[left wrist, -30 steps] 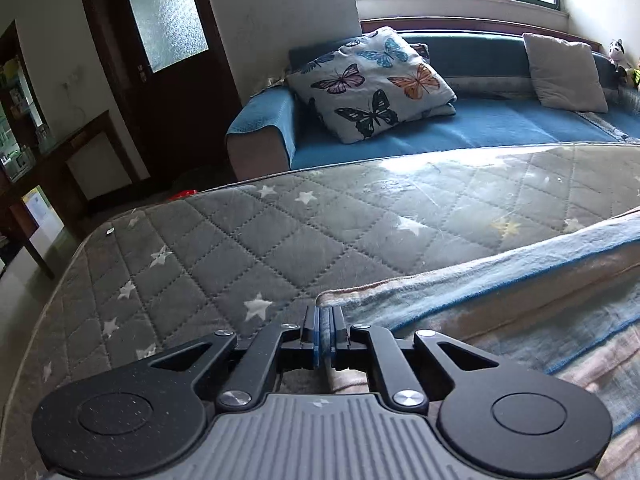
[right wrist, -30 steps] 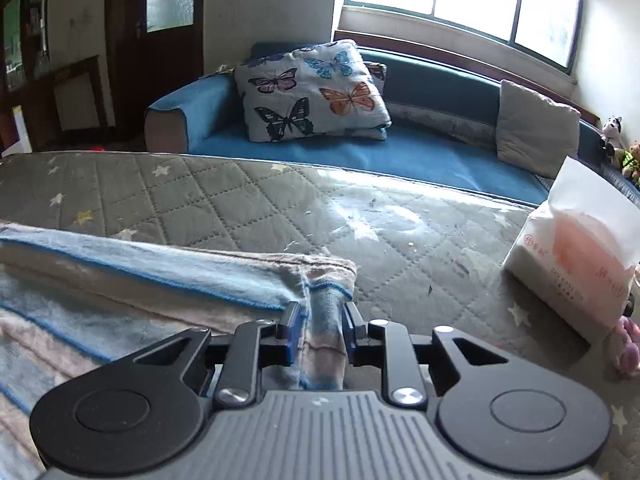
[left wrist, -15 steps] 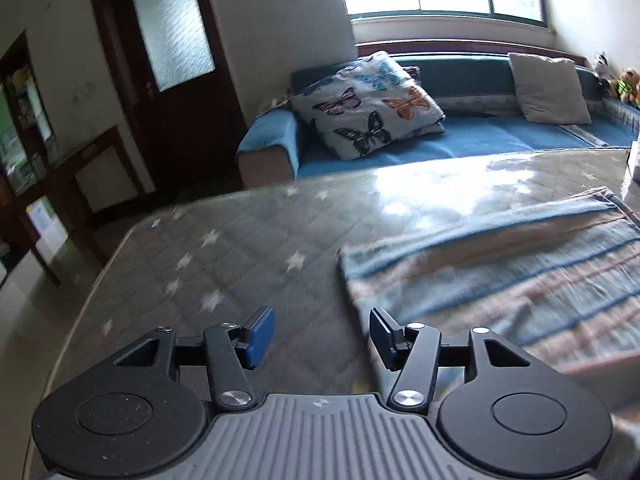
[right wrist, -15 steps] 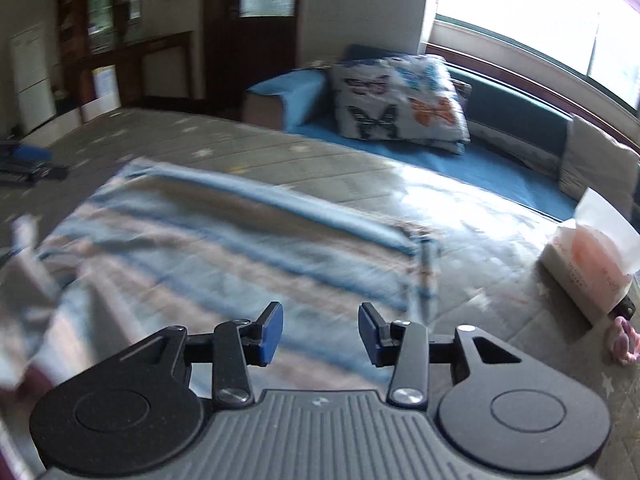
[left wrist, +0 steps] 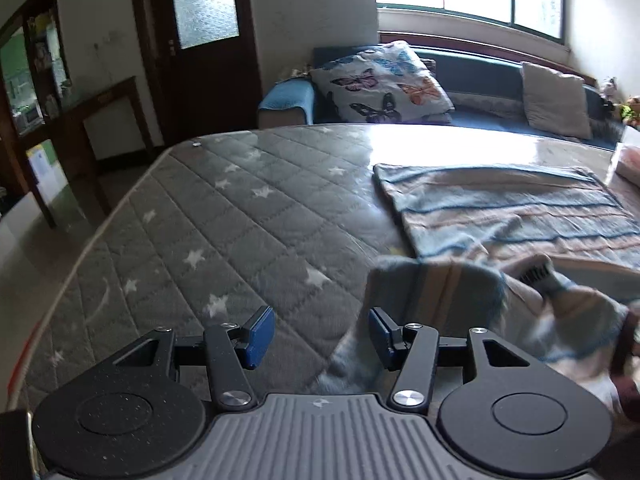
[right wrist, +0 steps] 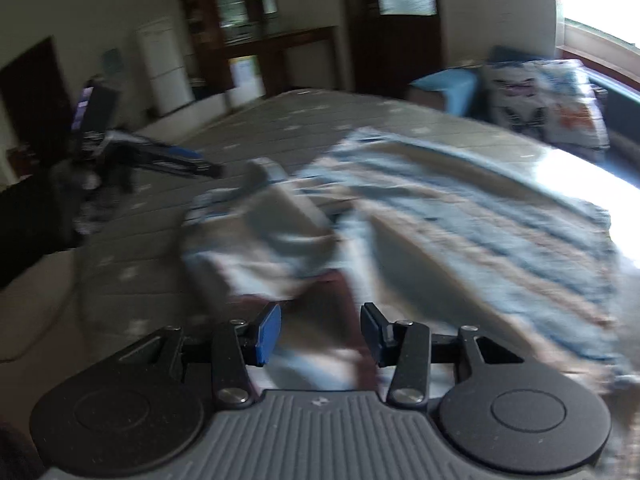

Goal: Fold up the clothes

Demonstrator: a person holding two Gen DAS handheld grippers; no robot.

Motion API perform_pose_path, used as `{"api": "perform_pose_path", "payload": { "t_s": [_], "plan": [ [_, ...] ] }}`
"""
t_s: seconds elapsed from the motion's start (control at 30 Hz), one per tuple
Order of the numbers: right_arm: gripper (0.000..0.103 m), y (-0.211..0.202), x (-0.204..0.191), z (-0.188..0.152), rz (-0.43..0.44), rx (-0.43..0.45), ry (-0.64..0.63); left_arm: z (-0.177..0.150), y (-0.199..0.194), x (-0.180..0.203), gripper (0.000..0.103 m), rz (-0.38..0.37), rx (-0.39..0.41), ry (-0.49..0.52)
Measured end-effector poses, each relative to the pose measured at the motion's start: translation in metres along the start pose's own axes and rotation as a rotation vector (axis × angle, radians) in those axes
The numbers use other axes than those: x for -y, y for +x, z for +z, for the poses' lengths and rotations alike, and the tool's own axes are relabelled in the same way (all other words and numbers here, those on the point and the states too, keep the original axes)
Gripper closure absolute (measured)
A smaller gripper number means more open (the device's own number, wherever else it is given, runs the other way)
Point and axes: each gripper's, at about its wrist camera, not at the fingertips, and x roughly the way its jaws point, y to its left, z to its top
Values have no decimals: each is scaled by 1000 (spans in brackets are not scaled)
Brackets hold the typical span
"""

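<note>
On the left, my left gripper (left wrist: 318,336) hangs half open and empty over the quilted, star-printed mattress (left wrist: 224,240); the soft striped garment (left wrist: 512,216) lies part-folded to its right, my right gripper (right wrist: 320,334) likewise parted, gripping nothing; next I'd judge: grasp the rumpled near edge

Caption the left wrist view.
Open left gripper above the star-quilted mattress, striped garment half folded.
</note>
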Motion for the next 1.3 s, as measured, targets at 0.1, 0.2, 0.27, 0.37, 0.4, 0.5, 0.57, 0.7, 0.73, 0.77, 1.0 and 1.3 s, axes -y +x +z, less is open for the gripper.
{"api": "perform_pose_path", "payload": {
  "t_s": [0.1, 0.2, 0.27, 0.37, 0.4, 0.5, 0.57, 0.7, 0.73, 0.77, 1.0, 1.3],
  "plan": [
    [58, 18, -16, -2, 58, -30, -13, -8, -2, 2, 48, -27, -5, 19],
    [58, 37, -28, -6, 84, -50, -6, -11, 2, 5, 48, -41, -8, 41],
    [58, 44, -32, -7, 93, -54, 3, -12, 7, 7, 48, -53, -8, 54],
    [61, 48, -39, -10, 110, -53, 12, -14, 15, 10, 48, -64, -15, 76],
    [61, 48, -40, -11, 108, -49, 7, -16, 18, 11, 49, -65, -23, 80],
    [65, 51, -42, -11, 102, -39, 13, -19, 25, 10, 58, -79, -37, 78],
    [71, 52, -41, -11, 106, -36, 28, -22, 26, 9, 69, -93, -36, 67],
    [81, 54, -43, -10, 105, -30, 39, -25, 20, 9, 94, -90, -13, 60],
    [85, 54, -44, -10, 101, -26, 41, -26, 17, 8, 96, -92, -4, 53],
    [88, 53, -43, -10, 100, -23, 44, -26, 14, 7, 96, -92, 6, 45],
    [97, 39, -42, -12, 115, 9, 69, -30, -28, -15, 98, -108, 106, -89],
    [97, 19, -54, -22, 178, 22, -2, -63, -89, -44, 98, -132, 186, -218]
  ]
}}
